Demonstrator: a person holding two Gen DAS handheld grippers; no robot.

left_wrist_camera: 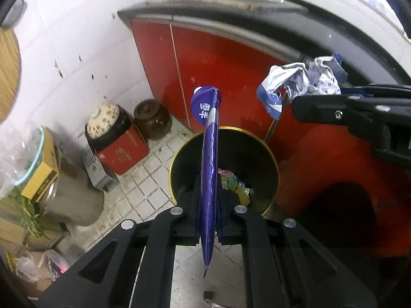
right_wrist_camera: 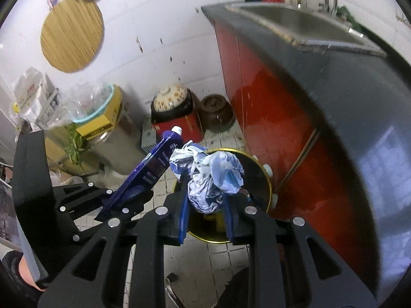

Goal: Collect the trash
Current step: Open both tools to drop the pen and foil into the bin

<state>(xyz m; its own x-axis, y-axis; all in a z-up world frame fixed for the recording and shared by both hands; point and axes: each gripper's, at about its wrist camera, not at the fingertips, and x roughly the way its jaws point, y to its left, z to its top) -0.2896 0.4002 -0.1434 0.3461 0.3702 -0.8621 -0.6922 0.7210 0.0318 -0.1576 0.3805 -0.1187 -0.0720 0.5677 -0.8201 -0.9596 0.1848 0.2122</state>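
My left gripper (left_wrist_camera: 208,200) is shut on a flattened purple carton (left_wrist_camera: 209,154) with a white cap, held edge-on above a black trash bin with a gold rim (left_wrist_camera: 179,151). The bin holds colourful wrappers (left_wrist_camera: 232,182). My right gripper (right_wrist_camera: 205,205) is shut on a crumpled blue-and-white wrapper (right_wrist_camera: 210,177), held over the same bin (right_wrist_camera: 265,179). In the left wrist view the right gripper (left_wrist_camera: 295,105) is at upper right with the wrapper (left_wrist_camera: 298,82). In the right wrist view the left gripper (right_wrist_camera: 123,200) and carton (right_wrist_camera: 156,164) are to the left.
Red cabinet doors (left_wrist_camera: 218,59) under a dark counter with a steel sink (right_wrist_camera: 295,23) stand to the right. A red box with a lidded pot (left_wrist_camera: 115,138), a brown jar (left_wrist_camera: 151,118), a metal pot (left_wrist_camera: 74,197) and boxes crowd the tiled floor at left.
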